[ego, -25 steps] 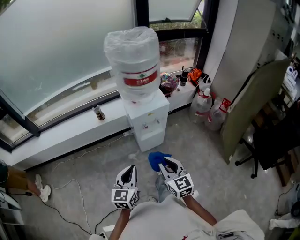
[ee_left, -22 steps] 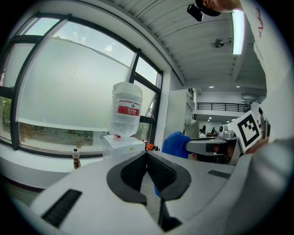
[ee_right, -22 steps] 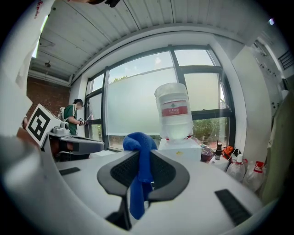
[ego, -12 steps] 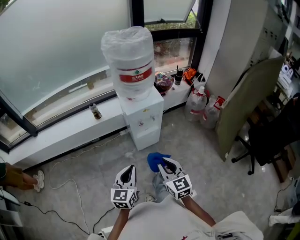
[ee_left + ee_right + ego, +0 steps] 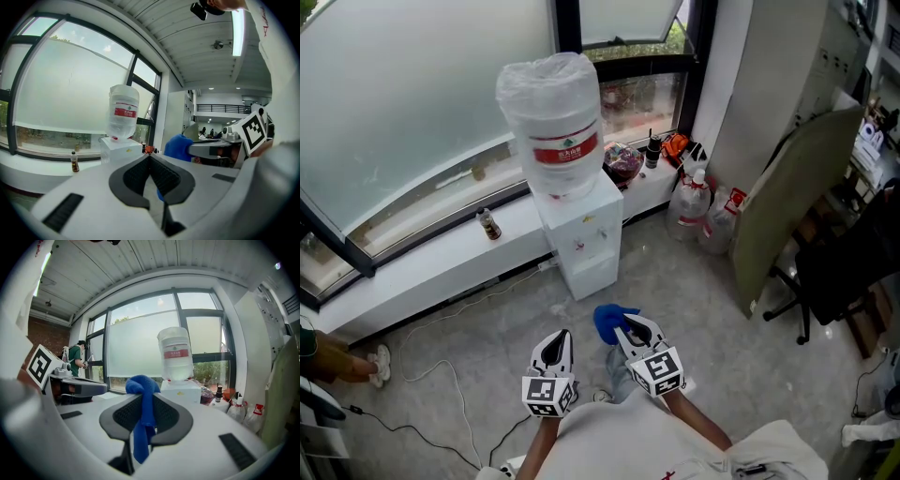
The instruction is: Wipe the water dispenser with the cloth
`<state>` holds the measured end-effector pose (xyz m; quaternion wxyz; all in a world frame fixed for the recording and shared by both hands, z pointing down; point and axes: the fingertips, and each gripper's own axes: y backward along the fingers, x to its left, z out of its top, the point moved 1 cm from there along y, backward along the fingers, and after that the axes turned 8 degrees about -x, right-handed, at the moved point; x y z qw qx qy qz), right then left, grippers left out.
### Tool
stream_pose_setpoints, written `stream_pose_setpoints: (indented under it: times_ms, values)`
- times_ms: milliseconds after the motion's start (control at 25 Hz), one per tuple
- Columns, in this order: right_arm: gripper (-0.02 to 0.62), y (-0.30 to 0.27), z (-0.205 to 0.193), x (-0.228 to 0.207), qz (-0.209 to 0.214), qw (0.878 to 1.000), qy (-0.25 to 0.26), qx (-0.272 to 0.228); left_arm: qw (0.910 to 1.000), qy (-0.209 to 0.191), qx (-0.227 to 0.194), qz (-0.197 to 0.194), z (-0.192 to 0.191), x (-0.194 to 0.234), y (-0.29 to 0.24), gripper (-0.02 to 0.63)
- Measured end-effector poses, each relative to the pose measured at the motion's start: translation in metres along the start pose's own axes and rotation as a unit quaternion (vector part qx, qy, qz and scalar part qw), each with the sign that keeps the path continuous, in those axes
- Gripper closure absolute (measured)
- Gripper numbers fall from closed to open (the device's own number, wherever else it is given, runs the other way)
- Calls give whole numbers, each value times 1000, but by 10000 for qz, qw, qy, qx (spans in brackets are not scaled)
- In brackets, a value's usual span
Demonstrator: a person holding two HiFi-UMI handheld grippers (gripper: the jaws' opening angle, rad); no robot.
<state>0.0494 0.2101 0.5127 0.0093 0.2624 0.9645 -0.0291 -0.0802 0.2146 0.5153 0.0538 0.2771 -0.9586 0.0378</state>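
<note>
Blue cloth (image 5: 140, 386) pinched in right tongs (image 5: 629, 325) | left tongs (image 5: 558, 338) closed | water dispenser (image 5: 579, 239) well apart, floor (image 5: 680, 305) between

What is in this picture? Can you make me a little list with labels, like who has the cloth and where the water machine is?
right gripper: shut on the blue cloth
cloth shape: bunched above the jaws, tail hanging below
left gripper: shut, holding nothing
water dispenser: white, against the window ledge, ahead of both grippers, untouched
water bottle: big, on top of the dispenser, wrapped in clear plastic
wiping: not begun yet
</note>
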Motion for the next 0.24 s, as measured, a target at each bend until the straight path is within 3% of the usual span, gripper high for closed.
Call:
stream_pose_setpoints:
  times_ms: [240]
  values:
    - [523, 4, 1, 0, 3, 10000, 42, -13, 10000, -16, -20, -6, 2, -3, 2, 594]
